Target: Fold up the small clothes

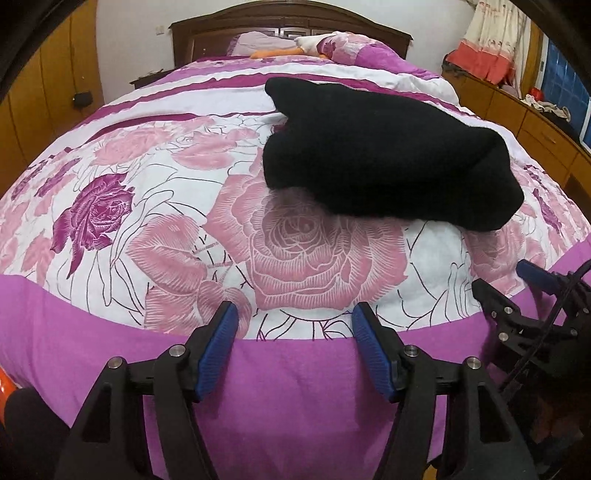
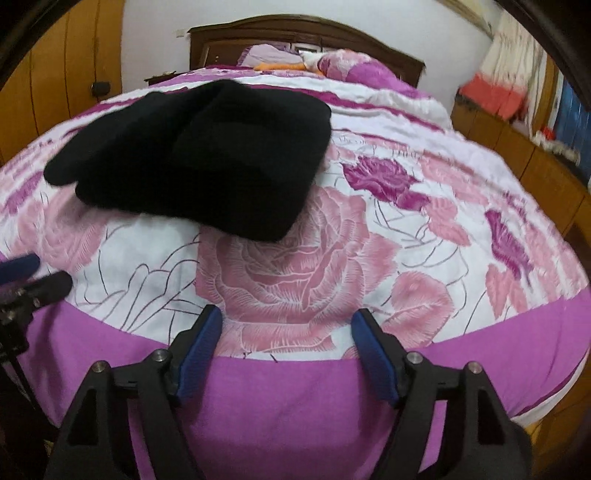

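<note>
Tools nearest, both over the foot of the bed. Left tool point(image 1: 293, 321) released, blue pads point(image 1: 218, 343) spread wide, nothing between them. Right tool point(image 2: 286, 326) likewise released, pads point(image 2: 373, 350) well apart, gripping nothing. Each seen in the other's view too: right tool point(image 1: 532, 288) at the right edge of the left view, left tool point(image 2: 33, 277) at the left edge of the right view, blurred there, state not readable from that angle.

Below the pads, a plain magenta band point(image 1: 277, 387) of the bedspread, draped over the bed's edge. Just beyond, a big pink rose print point(image 1: 303, 247) on white cloth point(image 2: 147, 258).

Farther on, black garment point(image 1: 384, 155) lying on the bedspread, near the middle of the bed, apart from both tools. Knit-looking, bunched and partly doubled over, one flap reaching toward the headboard. Ahead and right of the left tool; ahead and left of the right tool point(image 2: 199, 158). Kind of garment not clear.

Beyond it, purple and white stripes point(image 1: 295, 75), then a folded quilt point(image 1: 362, 51) and pillow point(image 1: 251, 42) at the head, something orange point(image 1: 269, 52) between them. Dark wooden headboard point(image 1: 288, 18) against a white wall point(image 1: 133, 40). Wooden panelling point(image 1: 48, 85) on the left; low wooden cabinets point(image 1: 517, 107) and a pale curtain with an orange hem point(image 1: 487, 48) on the right.
</note>
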The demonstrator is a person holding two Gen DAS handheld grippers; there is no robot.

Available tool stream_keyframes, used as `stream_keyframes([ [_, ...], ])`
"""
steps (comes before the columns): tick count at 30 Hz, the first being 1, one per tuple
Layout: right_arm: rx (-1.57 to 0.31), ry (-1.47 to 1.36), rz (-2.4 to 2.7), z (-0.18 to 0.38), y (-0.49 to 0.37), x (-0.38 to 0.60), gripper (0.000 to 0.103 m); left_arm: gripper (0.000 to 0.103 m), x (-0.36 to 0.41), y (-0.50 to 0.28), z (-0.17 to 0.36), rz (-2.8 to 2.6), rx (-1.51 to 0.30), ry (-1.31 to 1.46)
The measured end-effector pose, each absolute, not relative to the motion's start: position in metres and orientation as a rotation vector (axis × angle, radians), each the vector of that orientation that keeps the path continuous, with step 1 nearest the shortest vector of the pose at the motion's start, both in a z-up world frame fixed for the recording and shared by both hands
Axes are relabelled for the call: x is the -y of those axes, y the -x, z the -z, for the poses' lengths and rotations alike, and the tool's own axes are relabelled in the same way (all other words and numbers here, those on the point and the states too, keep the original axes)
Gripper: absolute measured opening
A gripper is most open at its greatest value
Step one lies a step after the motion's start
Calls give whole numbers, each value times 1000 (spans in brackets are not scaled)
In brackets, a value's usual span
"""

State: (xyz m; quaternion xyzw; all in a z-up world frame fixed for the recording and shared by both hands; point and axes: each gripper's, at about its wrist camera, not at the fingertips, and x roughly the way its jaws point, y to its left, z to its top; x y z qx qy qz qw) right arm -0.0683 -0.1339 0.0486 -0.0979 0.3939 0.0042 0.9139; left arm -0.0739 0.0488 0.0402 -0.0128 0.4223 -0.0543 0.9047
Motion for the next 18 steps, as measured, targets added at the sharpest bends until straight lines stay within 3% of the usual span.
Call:
stream_keyframes([
  [18,-789,223,3,-49,71,134,84,65,-47,74,-37,117,-866,27],
])
